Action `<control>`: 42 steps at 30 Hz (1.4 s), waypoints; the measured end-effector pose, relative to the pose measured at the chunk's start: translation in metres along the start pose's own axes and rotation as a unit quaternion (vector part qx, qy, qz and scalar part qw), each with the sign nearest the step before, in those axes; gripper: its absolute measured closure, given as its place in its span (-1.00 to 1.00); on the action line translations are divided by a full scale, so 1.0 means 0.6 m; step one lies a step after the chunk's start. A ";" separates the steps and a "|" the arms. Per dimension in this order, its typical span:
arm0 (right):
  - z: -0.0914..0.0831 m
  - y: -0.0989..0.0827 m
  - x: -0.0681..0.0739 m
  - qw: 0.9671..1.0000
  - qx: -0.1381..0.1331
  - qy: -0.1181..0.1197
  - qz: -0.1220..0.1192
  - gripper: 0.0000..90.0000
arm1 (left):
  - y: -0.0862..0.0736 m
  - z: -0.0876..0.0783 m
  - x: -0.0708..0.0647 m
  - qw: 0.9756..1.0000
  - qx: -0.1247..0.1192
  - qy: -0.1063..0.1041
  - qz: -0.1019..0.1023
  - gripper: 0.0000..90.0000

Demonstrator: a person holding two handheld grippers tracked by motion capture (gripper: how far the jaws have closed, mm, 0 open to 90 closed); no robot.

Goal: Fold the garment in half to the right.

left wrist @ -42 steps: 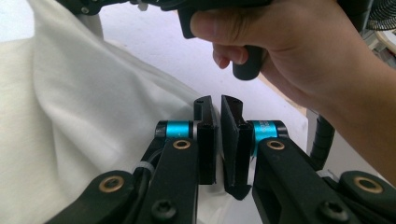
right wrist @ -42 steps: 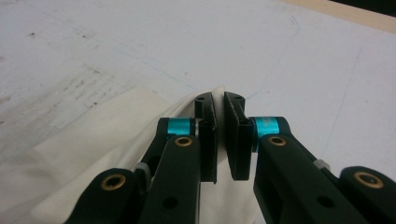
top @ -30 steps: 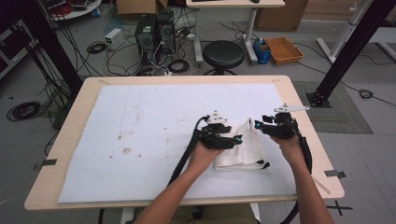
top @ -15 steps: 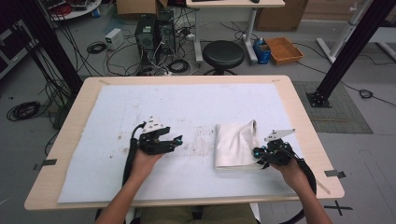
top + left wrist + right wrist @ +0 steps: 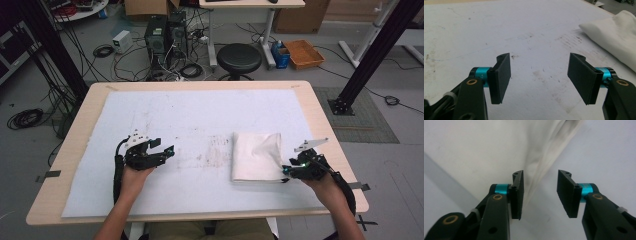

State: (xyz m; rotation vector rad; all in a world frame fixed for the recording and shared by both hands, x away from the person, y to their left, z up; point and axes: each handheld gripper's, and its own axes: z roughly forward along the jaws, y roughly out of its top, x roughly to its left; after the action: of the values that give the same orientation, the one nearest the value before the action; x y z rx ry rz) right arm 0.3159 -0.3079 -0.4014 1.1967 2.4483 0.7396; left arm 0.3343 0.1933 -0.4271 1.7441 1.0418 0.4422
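White felt-like mat (image 5: 190, 115) covers one pale wooden table (image 5: 320, 115), and one folded white cloth (image 5: 256, 156) lies on its right half. Two black two-jaw grippers work here. The right gripper (image 5: 286, 170) sits at the cloth's near right corner; its jaws have just been opening and press on nothing. Closing from here could catch only the top layers, spoiling the fold. The left gripper (image 5: 167, 151), jaws wide and empty, hovers well apart from the cloth.

Bare white mat (image 5: 200, 125) lies open between the hands; folded cloth (image 5: 255, 156) blocks the right.
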 end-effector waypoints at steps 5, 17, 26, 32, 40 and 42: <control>-0.015 0.068 0.017 0.994 -0.109 -0.012 -0.017 0.46 | 0.001 0.003 0.000 1.000 0.000 -0.004 -0.002 -0.22; 0.117 0.100 -0.028 0.994 -0.035 -0.094 0.037 0.66 | 0.001 0.000 0.004 1.000 -0.002 -0.009 -0.003 -0.21; 0.111 0.132 0.027 0.998 -0.065 0.015 -0.010 0.38 | 0.002 0.002 0.002 1.000 0.000 -0.009 -0.005 -0.21; 0.175 0.181 0.096 0.998 -0.011 0.013 -0.056 0.60 | 0.002 0.003 0.000 1.000 -0.002 -0.010 -0.006 -0.21; 0.172 0.196 0.112 0.996 -0.033 0.068 -0.056 0.40 | 0.003 0.003 0.003 1.000 0.000 -0.010 -0.008 -0.20; 0.144 0.176 0.086 0.998 -0.056 0.033 -0.026 0.44 | 0.003 0.002 0.004 1.000 -0.002 -0.011 -0.009 -0.20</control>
State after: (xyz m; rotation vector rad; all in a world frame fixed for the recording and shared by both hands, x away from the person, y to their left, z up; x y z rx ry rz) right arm 0.3938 -0.1853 -0.4138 1.0796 2.4448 0.9015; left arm 0.3373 0.1945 -0.4264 1.7323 1.0398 0.4131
